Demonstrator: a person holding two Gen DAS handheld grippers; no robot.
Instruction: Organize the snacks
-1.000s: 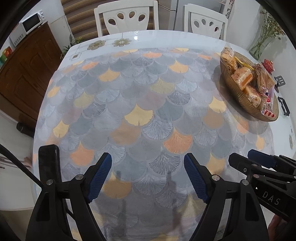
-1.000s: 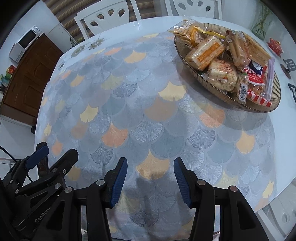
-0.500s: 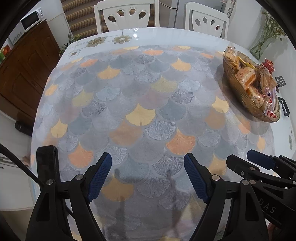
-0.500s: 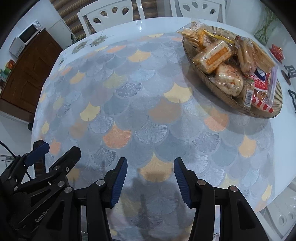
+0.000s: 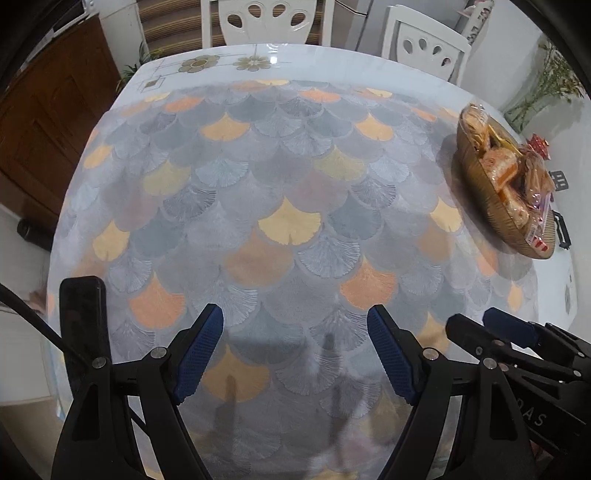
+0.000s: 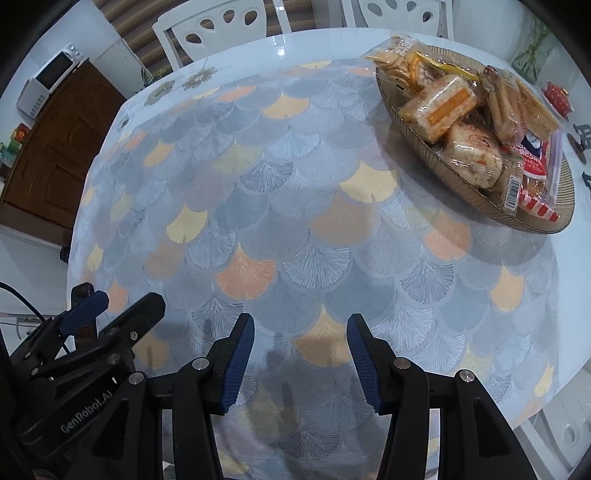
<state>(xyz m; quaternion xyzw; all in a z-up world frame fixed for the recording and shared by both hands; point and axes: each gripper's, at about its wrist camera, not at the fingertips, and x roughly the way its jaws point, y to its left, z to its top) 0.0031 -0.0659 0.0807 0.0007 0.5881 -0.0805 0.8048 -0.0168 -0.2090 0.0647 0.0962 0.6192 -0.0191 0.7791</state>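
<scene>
A brown oval basket (image 6: 461,184) full of several wrapped snacks (image 6: 439,107) stands at the table's far right; in the left wrist view the basket (image 5: 484,195) sits at the right edge. My left gripper (image 5: 295,350) hangs open over the fan-patterned tablecloth near the front edge, nothing between its blue pads. My right gripper (image 6: 301,349) is open too, narrower, also over bare cloth. Each gripper shows in the other's view: the right gripper (image 5: 513,343) at lower right, the left gripper (image 6: 92,314) at lower left. Both are well short of the basket.
The round table (image 5: 314,62) carries a scale-patterned cloth (image 5: 288,221). Two white chairs (image 5: 266,18) stand at its far side. A brown cabinet (image 6: 62,147) with a microwave (image 6: 44,88) is at the left. Small red and black items (image 6: 557,96) lie beyond the basket.
The left wrist view has shifted: the basket has slid toward the right edge and the far table edge sits lower. The right wrist view has drifted slightly. Both jaw gaps are unchanged.
</scene>
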